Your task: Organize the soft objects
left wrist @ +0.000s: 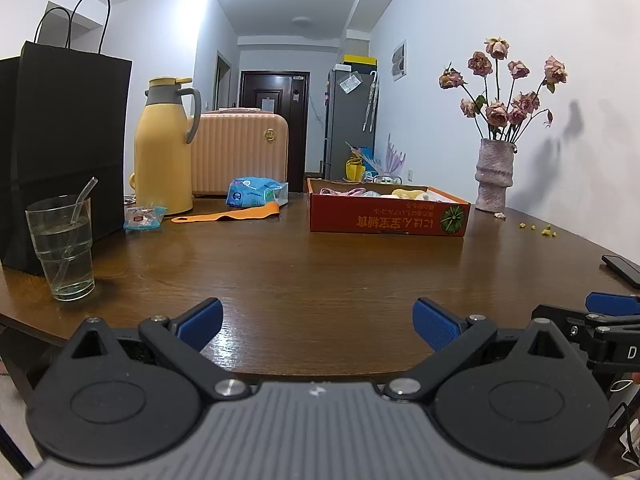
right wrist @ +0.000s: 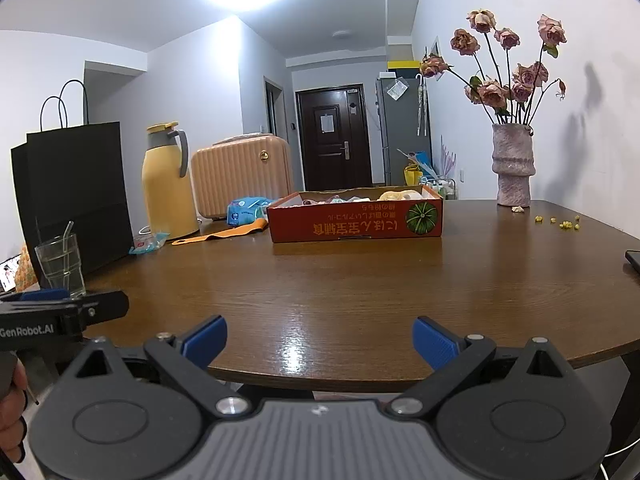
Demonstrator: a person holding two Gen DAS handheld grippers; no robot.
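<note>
A red cardboard box sits at the far middle of the brown table and holds several soft things, pink, white and yellow. My left gripper is open and empty over the near table edge. My right gripper is open and empty too, at the near edge, to the right of the left one. An orange strip and a blue soft packet lie left of the box.
A glass with a straw stands near left, in front of a black paper bag. A yellow thermos and a pink suitcase stand behind. A vase of dried roses is far right; a phone lies at the right edge.
</note>
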